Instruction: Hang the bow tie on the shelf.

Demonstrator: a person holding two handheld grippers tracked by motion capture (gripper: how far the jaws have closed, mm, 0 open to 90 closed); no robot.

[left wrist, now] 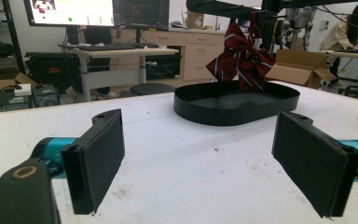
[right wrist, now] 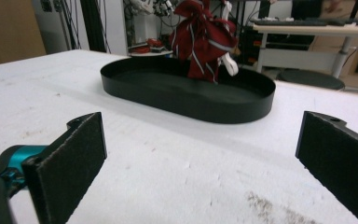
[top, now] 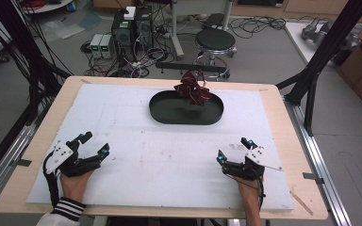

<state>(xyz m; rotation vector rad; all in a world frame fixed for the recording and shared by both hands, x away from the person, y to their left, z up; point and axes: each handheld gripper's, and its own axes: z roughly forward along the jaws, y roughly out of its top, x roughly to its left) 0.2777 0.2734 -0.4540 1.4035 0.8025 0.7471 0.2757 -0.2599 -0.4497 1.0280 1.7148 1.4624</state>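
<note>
Nearest to the person, the left tongs [top: 93, 144] rest on the white surface [top: 136, 155] at about 8 o'clock, held by the left hand [top: 74, 178], which wears a striped cuff. Their jaws stand wide apart with nothing between them. In the left gripper view the two black pads [left wrist: 99, 156] face each other over bare white foam.

At about 4 o'clock the right tongs [top: 234, 148] lie on the same surface, held by the right hand [top: 247, 188]. Their jaws are also apart and hold nothing; the right gripper view shows the same wide gap above the foam.

Farther, toward 12 o'clock, a black oval tray [top: 169, 110] sits on the surface, well apart from both tongs. A dark red bow with pale stripes [top: 192, 89] stands upright at the tray's far right part, rising above the rim. In the right gripper view a white piece shows beside the bow; I cannot tell what it is.

Behind the surface, a black stool [top: 215, 40] stands on the floor.
</note>
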